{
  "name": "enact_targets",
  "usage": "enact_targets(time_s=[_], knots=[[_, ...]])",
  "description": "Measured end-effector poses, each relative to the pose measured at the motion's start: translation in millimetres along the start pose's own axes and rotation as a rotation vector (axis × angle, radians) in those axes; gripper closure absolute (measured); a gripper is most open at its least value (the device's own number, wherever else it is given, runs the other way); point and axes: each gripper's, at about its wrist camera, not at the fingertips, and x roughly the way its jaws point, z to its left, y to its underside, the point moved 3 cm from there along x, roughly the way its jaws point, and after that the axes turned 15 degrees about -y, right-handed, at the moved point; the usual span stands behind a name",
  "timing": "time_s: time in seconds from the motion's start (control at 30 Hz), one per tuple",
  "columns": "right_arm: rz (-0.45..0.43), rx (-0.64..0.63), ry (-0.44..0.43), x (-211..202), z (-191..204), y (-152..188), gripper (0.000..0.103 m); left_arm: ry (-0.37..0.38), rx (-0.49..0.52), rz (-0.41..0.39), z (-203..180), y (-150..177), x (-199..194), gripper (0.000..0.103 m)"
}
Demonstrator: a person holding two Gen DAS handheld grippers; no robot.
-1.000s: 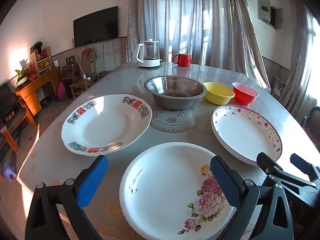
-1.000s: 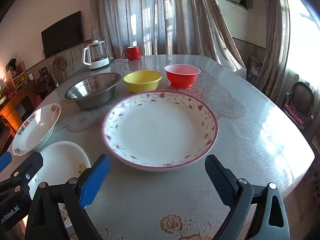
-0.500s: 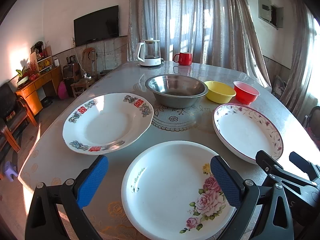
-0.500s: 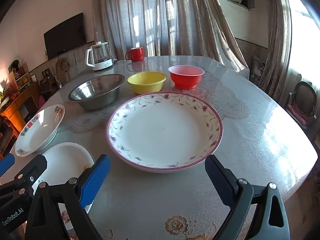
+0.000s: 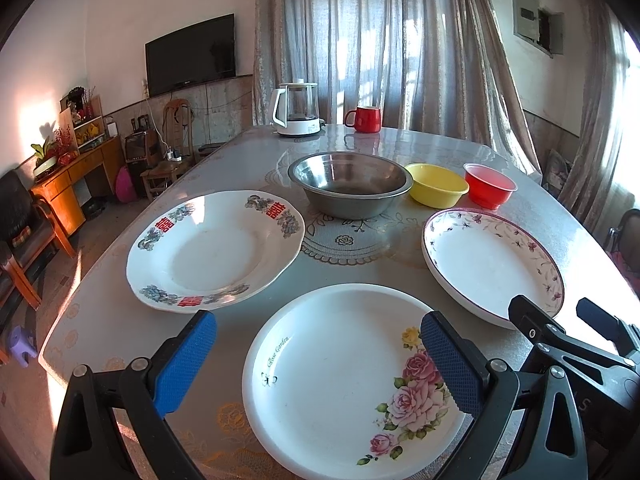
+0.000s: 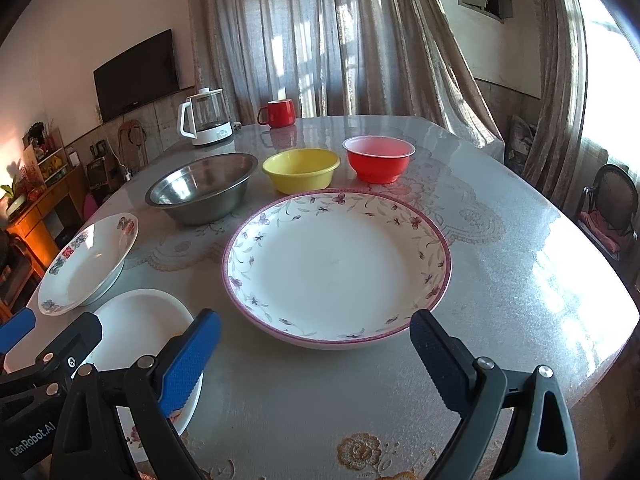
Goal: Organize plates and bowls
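Left wrist view: left tongs [image 5: 316, 356] released, spread above the rose plate [image 5: 344, 376] at the desk's [image 5: 400, 136] near edge. Right tongs [image 6: 314, 354] released, empty, before the pink-rimmed plate [image 6: 336, 264]; bowls line the middle.

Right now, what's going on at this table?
A person holds two grippers over a table of unsorted dishes. The left gripper hangs open above the rose plate; the right gripper is open before the pink-rimmed plate. Nothing is grasped or stacked yet. A steel bowl, yellow bowl and red bowl sit behind.
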Motion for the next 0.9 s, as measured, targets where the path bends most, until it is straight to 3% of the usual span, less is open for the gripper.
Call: enact_targets(time_s=[0.9], knots=[[0.001,0.037,-0.006,9.2,-11.4,0.3,0.006,0.005,0.025,0.021,-7.6,0.0,10.2,0.000]])
